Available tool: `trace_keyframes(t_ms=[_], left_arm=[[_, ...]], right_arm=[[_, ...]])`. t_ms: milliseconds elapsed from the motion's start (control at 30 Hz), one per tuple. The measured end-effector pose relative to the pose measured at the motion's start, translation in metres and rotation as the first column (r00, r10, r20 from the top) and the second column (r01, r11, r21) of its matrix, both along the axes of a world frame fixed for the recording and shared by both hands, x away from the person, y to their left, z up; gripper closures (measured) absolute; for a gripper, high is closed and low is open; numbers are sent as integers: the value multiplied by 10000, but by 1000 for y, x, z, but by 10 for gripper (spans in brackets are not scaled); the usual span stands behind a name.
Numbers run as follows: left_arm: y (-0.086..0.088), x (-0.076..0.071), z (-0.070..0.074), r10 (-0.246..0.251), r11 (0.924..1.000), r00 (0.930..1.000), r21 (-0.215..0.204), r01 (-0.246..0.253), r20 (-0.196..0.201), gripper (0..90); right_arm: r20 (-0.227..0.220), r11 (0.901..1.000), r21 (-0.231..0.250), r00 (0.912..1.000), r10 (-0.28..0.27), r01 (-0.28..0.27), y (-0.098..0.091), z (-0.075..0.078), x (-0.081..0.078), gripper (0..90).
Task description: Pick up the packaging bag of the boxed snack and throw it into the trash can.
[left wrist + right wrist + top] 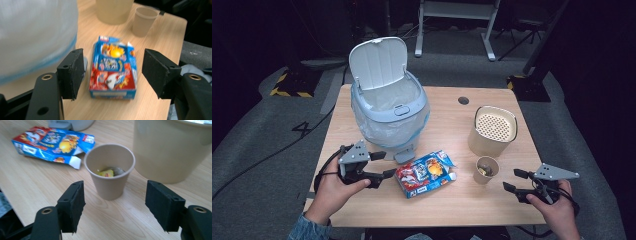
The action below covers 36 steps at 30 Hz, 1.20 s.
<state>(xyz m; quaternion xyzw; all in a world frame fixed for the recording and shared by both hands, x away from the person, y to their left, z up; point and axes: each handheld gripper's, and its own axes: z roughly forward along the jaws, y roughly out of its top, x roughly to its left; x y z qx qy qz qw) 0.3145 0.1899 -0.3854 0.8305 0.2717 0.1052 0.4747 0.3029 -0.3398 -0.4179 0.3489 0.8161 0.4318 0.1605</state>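
Altogether, one box [426,173] lies flat near the surface [447,206] middle, just right of the left gripper [384,164], fingers apart. One cup [486,169] stands just left of the right gripper [515,180], fingers apart. One bin [388,107] stands far left.

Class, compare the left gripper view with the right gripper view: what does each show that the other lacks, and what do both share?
Left gripper view alone: the bin's pale, bag-lined side, close at left.

Right gripper view alone: inside the paper cup, a small yellow scrap at the bottom.

Both: an open pair of black jaws on each claw, the colourful carton lying flat, the paper cup, the beige container and the wooden table.
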Motion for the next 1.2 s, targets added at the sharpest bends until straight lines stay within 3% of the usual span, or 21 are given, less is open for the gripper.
trace_keyframes(t_ms=[33, 67, 133, 200, 433, 467, 567, 600, 633, 733, 833, 867, 1000, 1167, 1200], left_arm=[[2, -1, -13, 66, 9999, 9999, 127, -64, -142, 348], [2, -1, -13, 66, 9999, 9999, 127, -64, -142, 351], [4, -1, -26, 121, 9993, 9998, 345, -116, -135, 353], [6, -2, -45, 346, 9986, 9982, 423, -325, -497, 353], [15, 2, -75, 899, 9950, 9909, 534, -849, -1001, 352], [17, 4, -83, 995, 9924, 9896, 832, -910, -1035, 348], [18, 7, -95, 1052, 9885, 9885, 1201, -921, -1084, 346], [18, 7, -95, 1052, 9885, 9885, 1201, -921, -1084, 343], [19, 10, -101, 1034, 9853, 9886, 1470, -868, -1096, 343], [20, 12, -105, 997, 9823, 9889, 1692, -801, -1104, 329], [22, 16, -110, 1076, 9717, 9889, 2211, -828, -1022, 315], [22, 16, -110, 1076, 9717, 9889, 2211, -828, -1022, 311], [23, 18, -114, 1037, 9648, 9893, 2523, -749, -1029, 291], [22, 22, -116, 941, 9681, 9916, 2406, -702, -893, 262], [21, 23, -118, 908, 9710, 9925, 2286, -701, -817, 238]], right_arm=[[-39, 9999, 50, 9999, 100, -100, 1, 3, -1, 312], [2, 9998, 137, 9998, 176, -176, 2, 7, -1, 312], [114, 9995, 143, 9995, 289, -290, 5, 14, -1, 309], [163, 9989, 182, 9990, 424, -427, 9, 20, 0, 307], [212, 9950, 298, 9953, 949, -955, 30, 36, 5, 298], [259, 9932, 419, 9938, 1079, -1089, 38, 41, 8, 288], [250, 9926, 516, 9937, 1091, -1103, 53, 45, 11, 287], [250, 9926, 516, 9937, 1091, -1103, 53, 45, 11, 287], [225, 9915, 394, 9922, 1229, -1237, 66, 45, 12, 297], [184, 9894, 116, 9893, 1447, -1449, 85, 44, 13, 299], [102, 9874, -65, 9873, 1583, -1582, 104, 41, 15, 306], [102, 9874, -65, 9873, 1583, -1582, 104, 41, 15, 306], [-37, 9862, -247, 9865, 1638, -1638, 132, 30, 21, 316], [-351, 9825, -548, 9837, 1764, -1781, 153, 16, 27, 321], [-354, 9823, -837, 9856, 1652, -1676, 161, 9, 31, 326]])
